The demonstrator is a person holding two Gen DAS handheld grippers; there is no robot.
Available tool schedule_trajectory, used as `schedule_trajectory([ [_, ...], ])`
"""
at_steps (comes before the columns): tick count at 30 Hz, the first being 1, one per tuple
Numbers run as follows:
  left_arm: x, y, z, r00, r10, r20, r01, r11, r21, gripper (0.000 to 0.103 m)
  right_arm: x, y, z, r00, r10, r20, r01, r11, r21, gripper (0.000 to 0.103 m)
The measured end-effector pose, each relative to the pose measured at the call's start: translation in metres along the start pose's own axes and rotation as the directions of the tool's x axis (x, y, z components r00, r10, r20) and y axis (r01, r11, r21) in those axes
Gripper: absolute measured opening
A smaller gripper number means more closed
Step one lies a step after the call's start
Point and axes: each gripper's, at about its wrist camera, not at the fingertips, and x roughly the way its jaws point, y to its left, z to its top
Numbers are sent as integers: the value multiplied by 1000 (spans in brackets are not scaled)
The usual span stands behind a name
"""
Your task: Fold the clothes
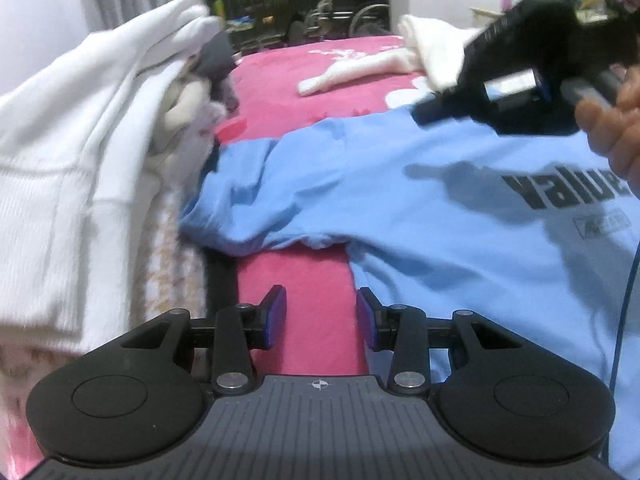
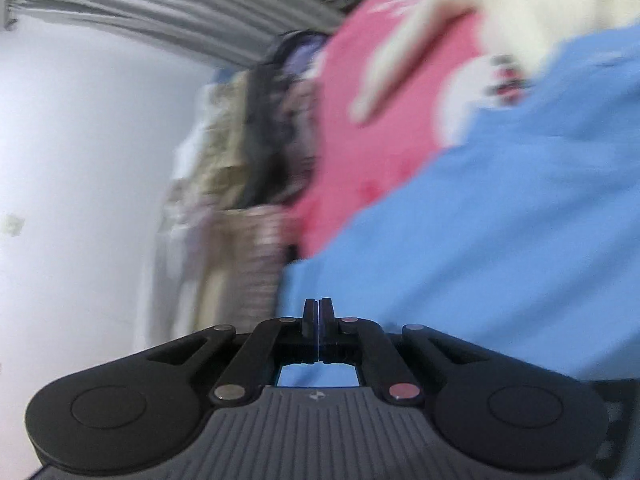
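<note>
A light blue T-shirt (image 1: pixel 440 200) with dark lettering lies spread on the pink bedsheet (image 1: pixel 296 320). One sleeve reaches left toward a pile of clothes. My left gripper (image 1: pixel 320 300) is open, low over bare pink sheet just left of the shirt's side edge, with nothing between its fingers. My right gripper (image 1: pixel 426 112), blurred and held by a hand (image 1: pixel 616 128), hovers over the far part of the shirt and casts a shadow on it. In the right wrist view the right gripper (image 2: pixel 319 304) is shut, pads together, with no cloth seen between them, above the blue shirt (image 2: pixel 480 220).
A stack of white and patterned clothes (image 1: pixel 80 140) rises along the left of the bed. A white garment (image 1: pixel 360 68) lies on the far part of the sheet. A blue cable (image 1: pixel 624 300) hangs at the right edge. Beyond the bed is a cluttered doorway.
</note>
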Motion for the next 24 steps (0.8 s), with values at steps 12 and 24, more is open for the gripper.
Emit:
schedule_trajectory([
  [12, -1, -13, -13, 1000, 24, 9, -24, 998, 52, 39, 71, 33, -23, 978, 148, -144, -132, 985, 110, 33],
  [24, -2, -9, -23, 999, 7, 34, -9, 999, 44, 39, 154, 57, -47, 947, 10, -320, 29, 993, 117, 27],
])
